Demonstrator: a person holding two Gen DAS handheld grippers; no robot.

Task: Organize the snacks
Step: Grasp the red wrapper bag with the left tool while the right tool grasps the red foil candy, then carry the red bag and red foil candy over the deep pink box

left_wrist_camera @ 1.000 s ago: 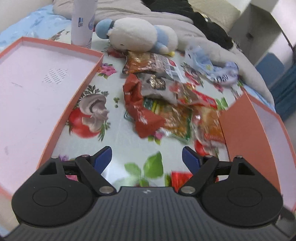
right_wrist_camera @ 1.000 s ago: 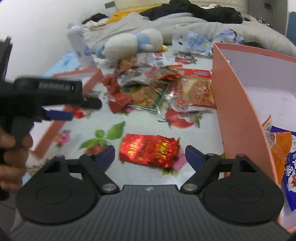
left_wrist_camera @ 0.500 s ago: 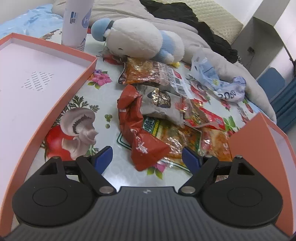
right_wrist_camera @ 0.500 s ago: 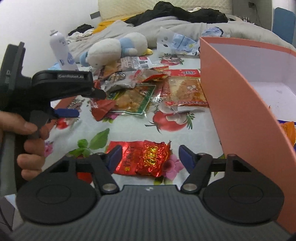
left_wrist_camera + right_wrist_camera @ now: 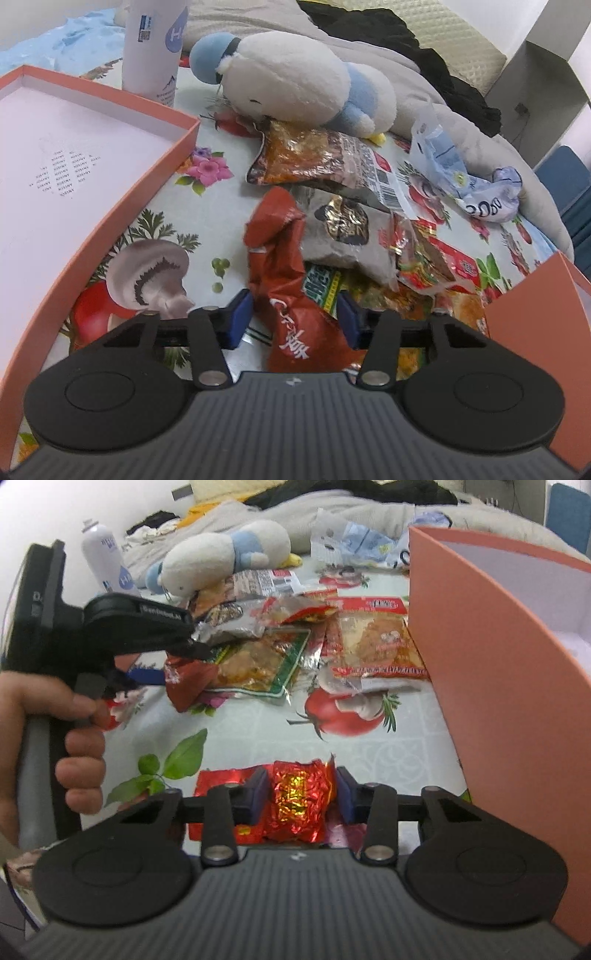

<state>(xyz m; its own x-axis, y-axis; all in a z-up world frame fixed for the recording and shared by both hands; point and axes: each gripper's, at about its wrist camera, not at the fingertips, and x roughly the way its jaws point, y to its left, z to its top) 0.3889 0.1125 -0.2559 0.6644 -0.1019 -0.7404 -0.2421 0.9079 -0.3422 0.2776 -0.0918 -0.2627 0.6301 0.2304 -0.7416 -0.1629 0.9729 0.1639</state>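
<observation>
A pile of snack packets [image 5: 354, 236] lies on the flowered tablecloth, also in the right wrist view [image 5: 295, 642]. My left gripper [image 5: 293, 321] has its blue pads on both sides of a crumpled dark red packet [image 5: 291, 314] at the pile's near edge; the packet also shows in the right wrist view [image 5: 188, 679]. My right gripper [image 5: 297, 795] is shut on a shiny red foil packet [image 5: 295, 797], which bunches up between the pads. The left gripper shows in the right wrist view [image 5: 147, 675].
An orange box lid [image 5: 74, 177] with a pale inside lies at left. An orange box [image 5: 498, 664] stands at right, seen also in the left wrist view [image 5: 535, 317]. A plush toy [image 5: 295, 81], a white bottle [image 5: 153, 44] and bedding lie behind.
Both grippers moved forward and closed from wide open: the left around the dark red packet, the right onto the red foil packet, crumpling it.
</observation>
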